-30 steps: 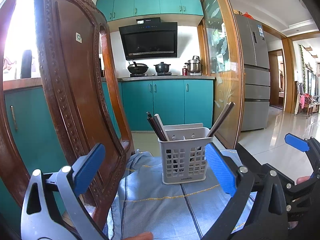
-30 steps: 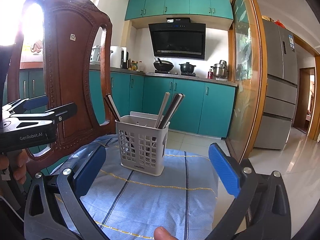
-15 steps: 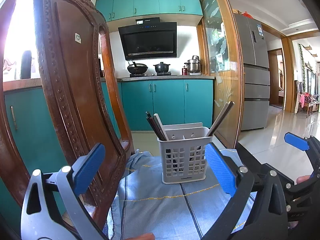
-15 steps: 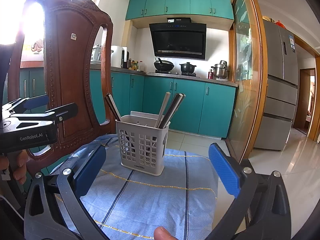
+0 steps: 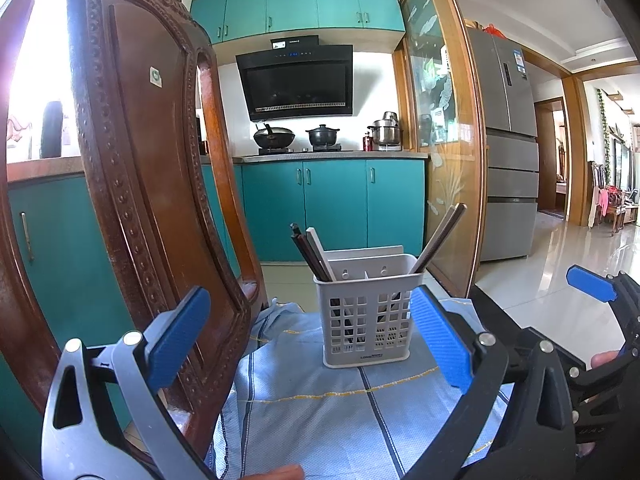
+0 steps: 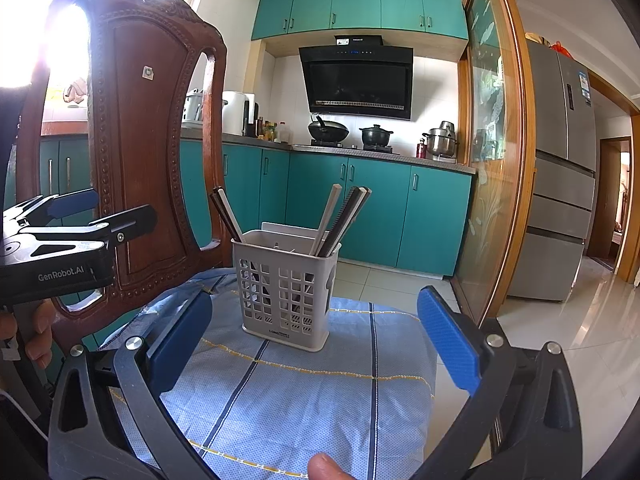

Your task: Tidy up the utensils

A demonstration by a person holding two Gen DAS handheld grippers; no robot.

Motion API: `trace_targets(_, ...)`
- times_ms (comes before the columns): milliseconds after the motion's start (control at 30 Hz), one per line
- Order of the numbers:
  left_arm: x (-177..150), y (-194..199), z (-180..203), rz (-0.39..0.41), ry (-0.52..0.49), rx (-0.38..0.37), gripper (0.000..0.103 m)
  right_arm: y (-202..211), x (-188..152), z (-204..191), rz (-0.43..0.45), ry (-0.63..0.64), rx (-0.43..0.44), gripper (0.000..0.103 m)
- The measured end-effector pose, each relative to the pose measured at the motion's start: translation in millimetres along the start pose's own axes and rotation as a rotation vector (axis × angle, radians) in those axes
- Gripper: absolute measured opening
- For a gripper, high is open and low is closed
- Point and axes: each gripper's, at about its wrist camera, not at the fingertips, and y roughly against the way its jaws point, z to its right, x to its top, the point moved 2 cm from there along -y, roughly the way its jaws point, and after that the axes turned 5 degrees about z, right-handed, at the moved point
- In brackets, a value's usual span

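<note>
Near the far edge of the worktop, on a pale blue cloth with dark blue stripes and yellow stitched lines (image 6: 304,384), stands a light grey perforated plastic utensil basket (image 6: 286,296), upright and divided into compartments. Several long dark and pale chopsticks (image 6: 344,220) lean out of its right side, and another small bundle of chopsticks (image 6: 226,216) leans out of its left side; which inner compartment each sits in cannot be told. From the left wrist view the same basket (image 5: 366,316) shows two dark sticks with a pale one (image 5: 310,254) slanting left and one brown stick (image 5: 438,238) slanting right. The left tongs (image 5: 310,342), grey-armed with blue pads, are spread wide apart and hold nothing, with the basket standing ahead between the two pads but not touched by either. The right tongs (image 6: 314,342), black-armed with blue pads, are likewise wide apart and empty, near the basket and clear of it. A carved dark red wooden chair back (image 6: 140,140) rises just beside the left edge of the cloth. Behind lies a kitchen with teal cabinets (image 6: 372,208), a black range hood (image 6: 356,80) and a grey refrigerator (image 6: 560,176).
</note>
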Motion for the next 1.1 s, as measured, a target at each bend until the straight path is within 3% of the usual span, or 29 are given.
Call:
trace_targets(933,-3.8,-1.3,9.7,-0.025,-0.034,-0.007,0.1,0.3,-1.2,3.2,-0.027,0.01,-0.006,0.1)
trace_targets(1033,-5.2,-5.0,9.2,-0.051,-0.032,-0.012,0.1,-3.6,-3.8,3.5,-0.048,0.011,-0.005,0.1)
trace_targets(1100,-6.8,-11.2,8.0,-0.084,-0.024,-0.016,0.1,-12.9,-10.2,4.7,-0.106,0.009,0.002,0.1)
